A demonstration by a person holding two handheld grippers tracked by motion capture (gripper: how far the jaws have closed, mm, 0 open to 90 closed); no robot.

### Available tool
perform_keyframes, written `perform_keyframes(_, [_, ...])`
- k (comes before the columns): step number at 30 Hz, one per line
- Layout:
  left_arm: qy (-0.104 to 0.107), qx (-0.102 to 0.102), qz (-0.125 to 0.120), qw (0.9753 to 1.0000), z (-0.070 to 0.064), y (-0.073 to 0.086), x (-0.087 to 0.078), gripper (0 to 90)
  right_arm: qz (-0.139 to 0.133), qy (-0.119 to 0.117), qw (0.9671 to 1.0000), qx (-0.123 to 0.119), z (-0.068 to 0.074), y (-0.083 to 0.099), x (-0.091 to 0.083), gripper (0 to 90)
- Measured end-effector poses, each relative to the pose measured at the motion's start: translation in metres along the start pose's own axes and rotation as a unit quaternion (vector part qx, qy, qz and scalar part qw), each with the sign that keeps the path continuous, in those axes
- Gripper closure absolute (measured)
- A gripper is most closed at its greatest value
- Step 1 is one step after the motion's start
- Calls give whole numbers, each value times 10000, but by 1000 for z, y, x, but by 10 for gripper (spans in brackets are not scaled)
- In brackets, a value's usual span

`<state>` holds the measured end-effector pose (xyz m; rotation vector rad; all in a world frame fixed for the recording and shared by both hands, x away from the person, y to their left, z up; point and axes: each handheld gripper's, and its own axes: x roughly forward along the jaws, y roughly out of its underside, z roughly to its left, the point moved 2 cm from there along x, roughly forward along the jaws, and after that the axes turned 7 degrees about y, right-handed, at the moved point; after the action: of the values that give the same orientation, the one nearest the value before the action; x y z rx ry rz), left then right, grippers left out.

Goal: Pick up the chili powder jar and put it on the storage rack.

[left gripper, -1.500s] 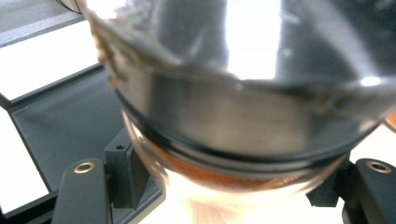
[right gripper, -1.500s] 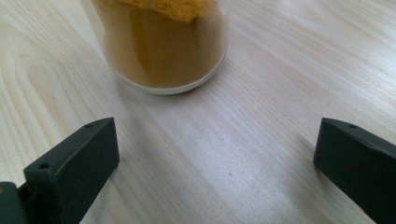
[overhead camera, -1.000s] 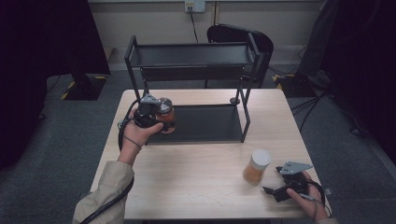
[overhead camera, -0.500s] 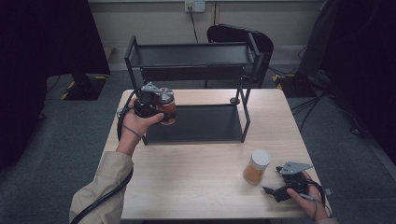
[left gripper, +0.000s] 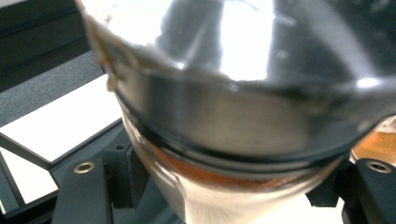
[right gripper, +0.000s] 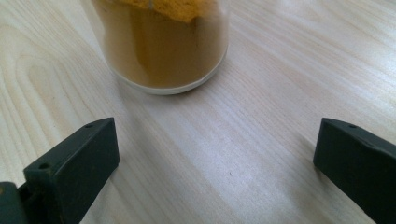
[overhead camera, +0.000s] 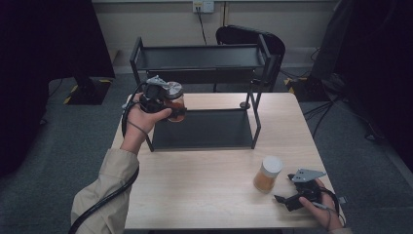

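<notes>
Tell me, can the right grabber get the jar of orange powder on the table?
Probably yes. The right gripper is open, its jaws spread wide and pointing at the jar of orange powder, with bare table between them and nothing in the way.

A black two-level metal rack [overhead camera: 204,73] stands on the far half of the light wooden surface [overhead camera: 195,185], and both its shelves are bare. Behind the rack there is a dark chair [overhead camera: 253,41], and on the wall above it a white power socket [overhead camera: 203,6] with a cable hanging down. The floor [overhead camera: 78,146] around is grey carpet, with a yellow-and-black striped mark [overhead camera: 70,92] at the left.
</notes>
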<state>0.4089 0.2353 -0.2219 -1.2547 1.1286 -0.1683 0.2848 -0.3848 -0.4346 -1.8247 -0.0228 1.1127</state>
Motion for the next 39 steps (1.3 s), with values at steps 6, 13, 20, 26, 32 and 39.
perform_keyframes(6, [23, 48, 46, 10000, -1, -13, -4, 300, -3, 1, 10000, 2, 0, 0, 0, 0])
perform_keyframes(13, [56, 96, 12, 9999, -4, -29, -11, 300, -3, 1, 10000, 5, 0, 0, 0, 0])
perform_keyframes(20, [125, 81, -38, 9999, -7, -43, -16, 300, -3, 1, 10000, 5, 0, 0, 0, 0])
perform_keyframes(26, [148, 126, 18, 9998, -10, -58, -21, 300, -3, 0, 10000, 4, 0, 0, 0, 0])
perform_keyframes(32, [138, 147, 29, 9998, -12, -68, -25, 300, 0, -1, 10000, 4, 0, 0, 0, 0])
perform_keyframes(39, [175, 162, 52, 9997, -14, -82, -30, 300, 0, 0, 10000, 4, 0, 0, 0, 0])
